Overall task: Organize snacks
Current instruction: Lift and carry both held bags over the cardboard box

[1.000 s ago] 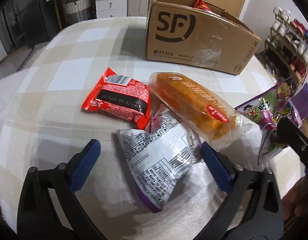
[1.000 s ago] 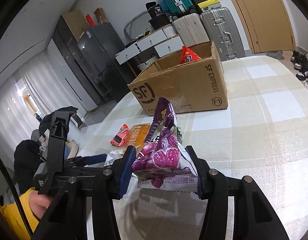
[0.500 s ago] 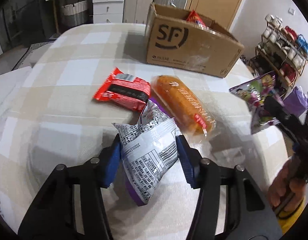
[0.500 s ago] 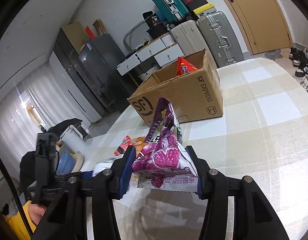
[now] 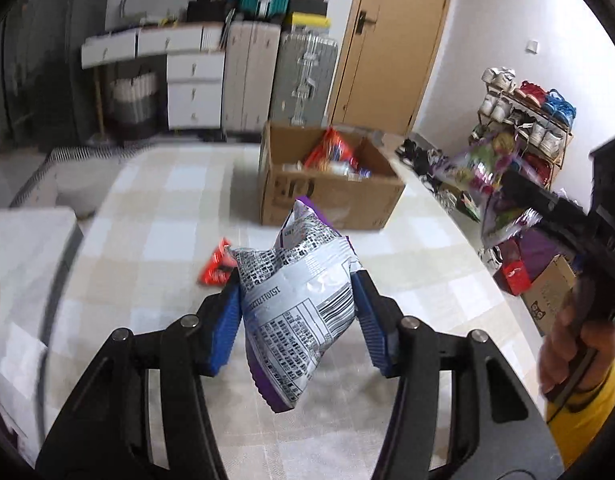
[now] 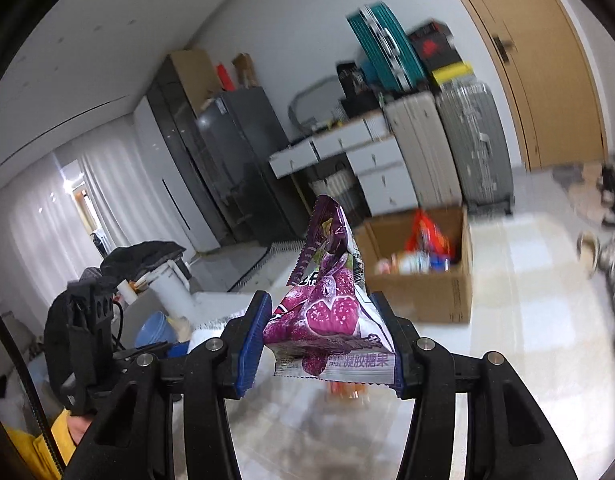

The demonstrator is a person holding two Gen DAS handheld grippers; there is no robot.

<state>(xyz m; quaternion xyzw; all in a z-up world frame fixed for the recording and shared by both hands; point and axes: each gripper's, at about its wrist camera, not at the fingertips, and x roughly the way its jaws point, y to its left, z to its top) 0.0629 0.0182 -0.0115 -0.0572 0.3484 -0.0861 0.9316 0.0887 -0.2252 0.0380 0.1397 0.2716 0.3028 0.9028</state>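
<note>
My left gripper (image 5: pixel 297 316) is shut on a silver and purple snack packet (image 5: pixel 297 300), held up off the checked table (image 5: pixel 155 216). My right gripper (image 6: pixel 325 334) is shut on a purple candy bag (image 6: pixel 331 312), also lifted; that bag shows at the right of the left wrist view (image 5: pixel 495 208). Ahead stands the open cardboard box (image 5: pixel 327 192) with several snacks inside, seen too in the right wrist view (image 6: pixel 423 276). A red packet (image 5: pixel 217 266) lies on the table behind the left fingers. An orange snack (image 6: pixel 345 388) shows blurred under the candy bag.
A shoe rack (image 5: pixel 527 120) stands right of the table, with boxes and bags on the floor beside it. Suitcases (image 5: pixel 303 68), white drawers (image 5: pixel 187 80) and a wooden door (image 5: pixel 395 40) line the far wall. A hand in a yellow sleeve (image 5: pixel 575 360) holds the right gripper's handle.
The left gripper closed on the silver packet and lifted it off the table. Both grippers rose and tipped up, so the box and far wall now fill the views.
</note>
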